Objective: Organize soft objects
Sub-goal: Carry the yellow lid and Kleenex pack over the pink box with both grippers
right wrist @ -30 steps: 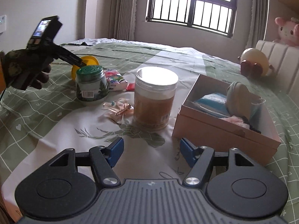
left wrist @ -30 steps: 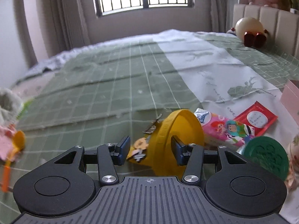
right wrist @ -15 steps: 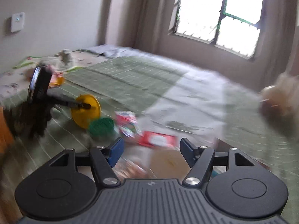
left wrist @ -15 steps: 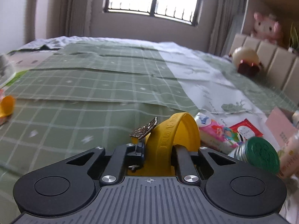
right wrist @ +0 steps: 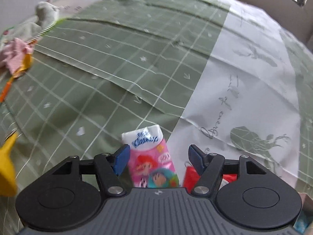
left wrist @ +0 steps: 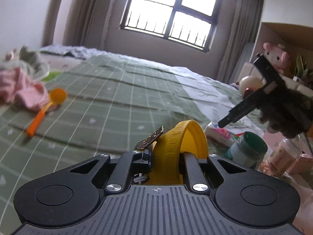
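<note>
**Q:** Status of the left unit?

**A:** My left gripper (left wrist: 165,156) is clamped on the yellow ring (left wrist: 177,146), a thick band of smooth rubbery material with raised lettering on its rim. A small flat beaded piece (left wrist: 149,141) sticks up beside the left finger. The tool is tilted upward, lifted above the bedspread (left wrist: 117,98), a green cloth with a white grid and creases. Far left lie a crumpled pink cloth (left wrist: 21,90) and an orange plastic spoon (left wrist: 47,107) with a round bowl, touching each other.

**Q:** What lies to the right of the ring?

**A:** A squat jar (left wrist: 247,150) with a green ribbed lid, then a taller clear jar (left wrist: 283,154). Above them my right hand, in a dark fuzzy glove (left wrist: 283,113), angles its tool downward.

**Q:** Status of the right unit?

**A:** My right gripper (right wrist: 158,158) is spread wide, holding nothing, pitched steeply down over the bed. The tissue pack (right wrist: 153,162), soft glossy pink plastic with cartoon print, lies flat between the blue pads (right wrist: 122,160), closer to the left pad; I cannot tell if it touches. A red packet (right wrist: 190,176) lies just beside it, partly under the right finger.
</note>
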`<state>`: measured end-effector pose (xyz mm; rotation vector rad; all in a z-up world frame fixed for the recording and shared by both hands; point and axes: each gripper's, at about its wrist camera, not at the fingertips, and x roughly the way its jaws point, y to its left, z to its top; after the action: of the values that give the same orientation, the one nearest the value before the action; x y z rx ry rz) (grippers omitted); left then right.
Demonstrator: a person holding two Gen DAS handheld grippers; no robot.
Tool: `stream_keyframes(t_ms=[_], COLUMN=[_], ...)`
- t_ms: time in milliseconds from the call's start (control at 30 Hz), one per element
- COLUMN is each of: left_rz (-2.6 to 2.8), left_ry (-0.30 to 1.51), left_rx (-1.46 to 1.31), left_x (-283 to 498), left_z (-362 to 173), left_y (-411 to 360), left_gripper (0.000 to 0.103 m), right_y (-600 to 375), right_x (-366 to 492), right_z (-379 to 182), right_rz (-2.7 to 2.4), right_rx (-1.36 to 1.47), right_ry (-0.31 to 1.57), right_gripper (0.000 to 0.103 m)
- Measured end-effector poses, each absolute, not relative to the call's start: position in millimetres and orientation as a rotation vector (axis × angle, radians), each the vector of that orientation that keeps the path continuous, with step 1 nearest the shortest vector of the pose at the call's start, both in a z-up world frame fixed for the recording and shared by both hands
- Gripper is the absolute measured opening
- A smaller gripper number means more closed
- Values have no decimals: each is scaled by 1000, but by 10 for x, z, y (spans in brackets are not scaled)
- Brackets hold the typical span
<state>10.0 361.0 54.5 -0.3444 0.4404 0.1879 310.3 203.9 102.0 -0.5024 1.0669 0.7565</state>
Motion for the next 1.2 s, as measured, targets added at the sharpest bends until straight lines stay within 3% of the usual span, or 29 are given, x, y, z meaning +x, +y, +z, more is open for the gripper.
stream_keyframes(t_ms=[233,433,867,1067,1200], left_rz=[184,214,323,160,-4], left_ry=[425,403,244,264,304], left_rx=[-426,-461,-365,-331,-289], left_x=[9,-46,-133,228,661], left_z=[380,426,1562,1897,2028], left_y=[3736,3784,3830,3070,2321], left_gripper=[15,15,15,15,15], right_y=[2183,2240,1476,460,-339], right_x=[3209,2950,2040,1962,2101], right_z=[803,895,3072,3516,3495], right_rz=[795,782,1045,980,872], right_rx=[-492,-597,-297,-240,-196], right_ry=[1203,1119,753,660,651], right_gripper=[67,46,45,45,45])
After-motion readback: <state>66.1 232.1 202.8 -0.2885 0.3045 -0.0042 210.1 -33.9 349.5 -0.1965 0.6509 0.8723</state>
